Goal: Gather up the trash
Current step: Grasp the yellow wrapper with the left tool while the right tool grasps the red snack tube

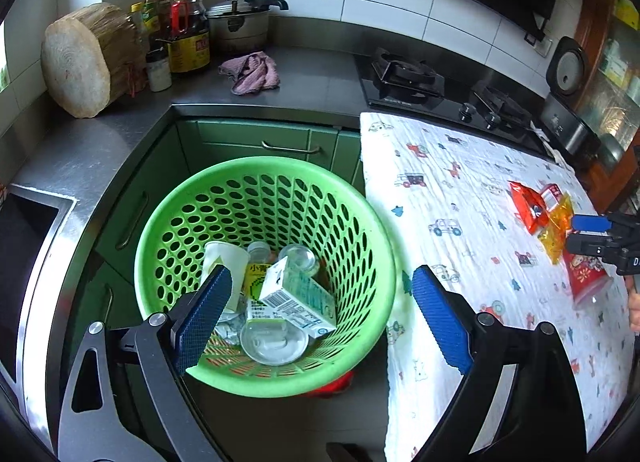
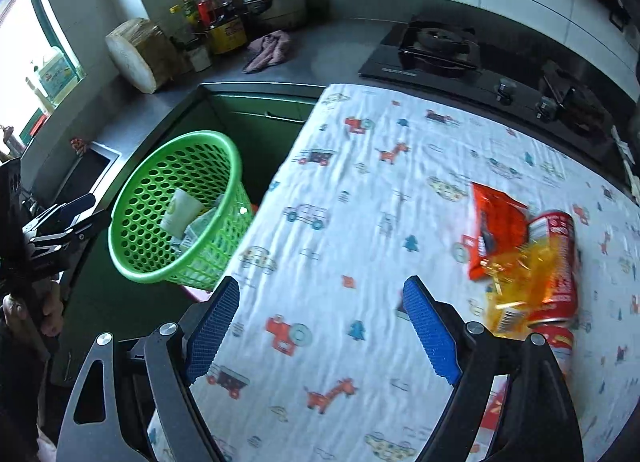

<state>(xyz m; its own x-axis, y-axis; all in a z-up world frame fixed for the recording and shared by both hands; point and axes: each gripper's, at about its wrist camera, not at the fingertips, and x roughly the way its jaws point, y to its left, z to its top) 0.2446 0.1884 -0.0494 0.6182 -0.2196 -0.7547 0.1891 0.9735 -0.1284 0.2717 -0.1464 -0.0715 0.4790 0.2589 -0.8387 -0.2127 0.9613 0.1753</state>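
Below the left gripper, jaws spread and empty, sits the green perforated plastic basket with cartons inside; right gripper, also wide, has the red can just right.

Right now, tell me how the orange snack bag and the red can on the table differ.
The orange snack bag lies flat and crumpled; the red can is a rigid cylinder on its side. The bag lies nearer the stove, the can nearer the table's right edge. A yellow wrapper mostly overlaps the can, only touching the bag's corner. Both rest on the patterned cloth, uncollected.
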